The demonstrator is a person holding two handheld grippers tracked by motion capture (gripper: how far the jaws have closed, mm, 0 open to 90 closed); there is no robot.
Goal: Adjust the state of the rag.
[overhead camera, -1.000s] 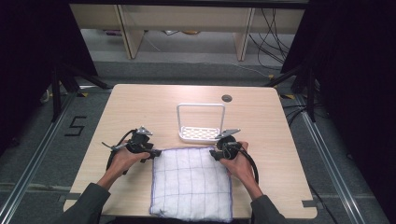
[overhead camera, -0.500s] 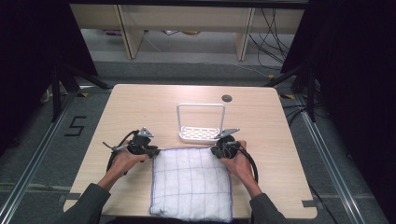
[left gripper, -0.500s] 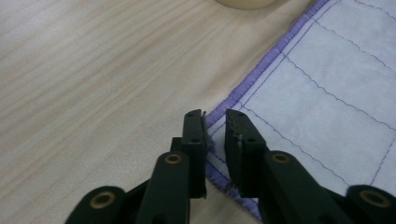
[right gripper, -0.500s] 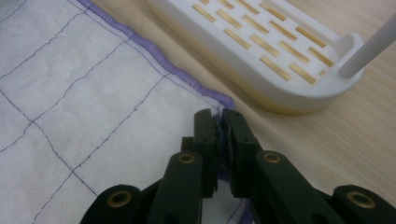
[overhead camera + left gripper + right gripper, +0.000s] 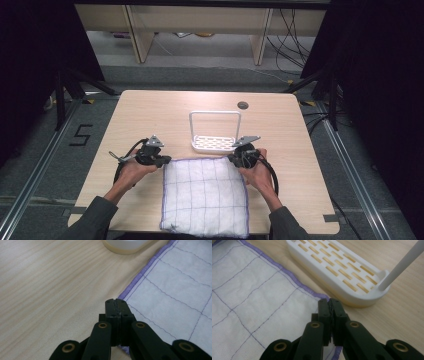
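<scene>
High view: two hands hold grippers at the far corners of a white cloth (image 5: 205,195) on the wooden table (image 5: 150,115).
The left gripper (image 5: 161,161) sits at the cloth's far left corner and the right gripper (image 5: 235,159) at its far right corner, with a white rack (image 5: 215,142) just past the cloth. Left gripper view: the black jaws are pressed together on the cloth's purple edge (image 5: 140,277). Right gripper view: the jaws are pinched tight on the cloth corner, right beside the rack's slotted base (image 5: 337,272).
</scene>
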